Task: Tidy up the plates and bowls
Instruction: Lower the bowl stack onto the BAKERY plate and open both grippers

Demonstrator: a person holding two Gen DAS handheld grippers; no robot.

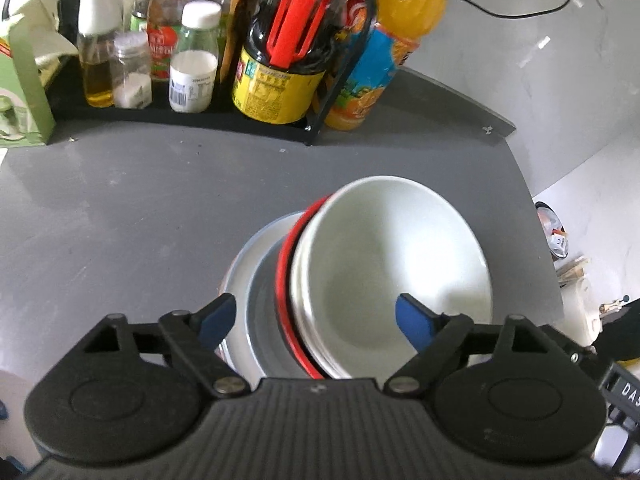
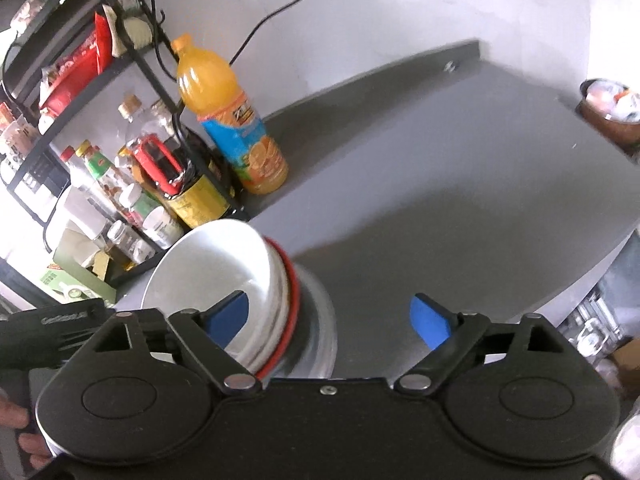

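Overhead, a grey countertop [image 1: 120,208] runs back to a pale wall, with a black rack of condiment bottles [image 1: 192,60] at eleven o'clock and an orange juice bottle [image 2: 230,120] just beside it at one o'clock. Near the front edge sits the stack of white bowls [image 1: 384,264], nested with a red-rimmed bowl [image 1: 285,264] on a grey plate [image 1: 240,280]; the left gripper [image 1: 316,320] hangs spread wide directly over the stack, gripping nothing. Likewise wide open and empty, the right gripper [image 2: 332,316] has the stack at nine o'clock, under its left finger.
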